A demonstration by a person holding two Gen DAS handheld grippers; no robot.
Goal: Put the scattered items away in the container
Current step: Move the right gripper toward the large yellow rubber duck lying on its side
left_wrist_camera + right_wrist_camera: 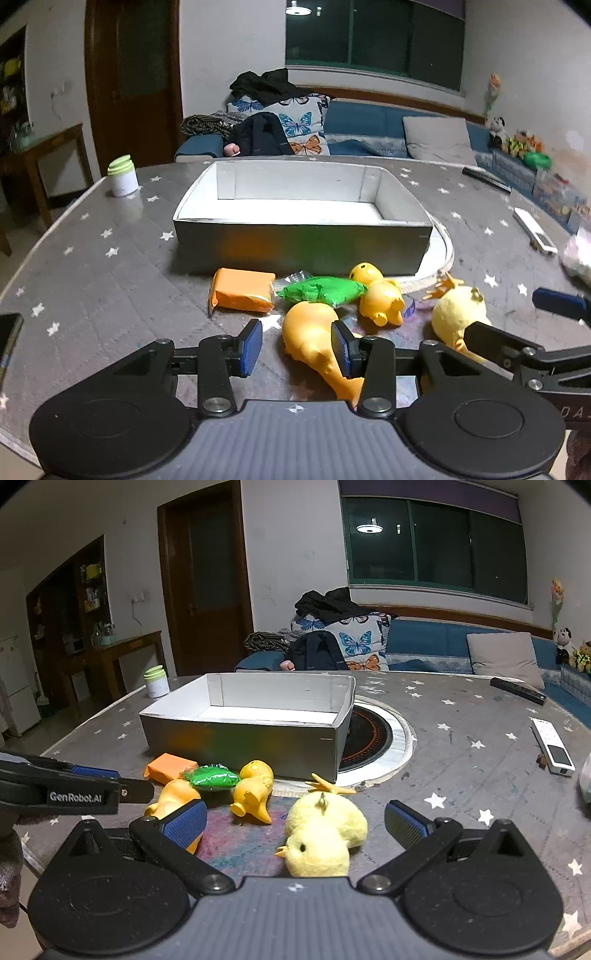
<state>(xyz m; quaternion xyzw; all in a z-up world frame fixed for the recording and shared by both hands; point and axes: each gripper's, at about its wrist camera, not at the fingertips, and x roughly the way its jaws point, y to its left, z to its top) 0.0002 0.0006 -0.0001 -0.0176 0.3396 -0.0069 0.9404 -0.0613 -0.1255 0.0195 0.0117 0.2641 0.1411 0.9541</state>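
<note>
An open grey box (303,242) (243,738), white inside and holding nothing I can see, stands on the star-patterned table. In front of it lie an orange packet (240,290) (170,766), a green packet (321,290) (210,776), a yellow bear toy (378,295) (253,790), an orange rubber chicken (314,343) (173,797) and a yellow plush chick (458,315) (321,834). My left gripper (297,347) is open just above the rubber chicken, touching nothing. My right gripper (295,823) is open wide around the plush chick, pads apart from it.
A white jar with a green lid (123,177) (156,681) stands left of the box. A white remote (533,230) (552,746) and a black remote (485,179) (517,690) lie at the right. A round hob (369,734) sits beside the box. A sofa is beyond.
</note>
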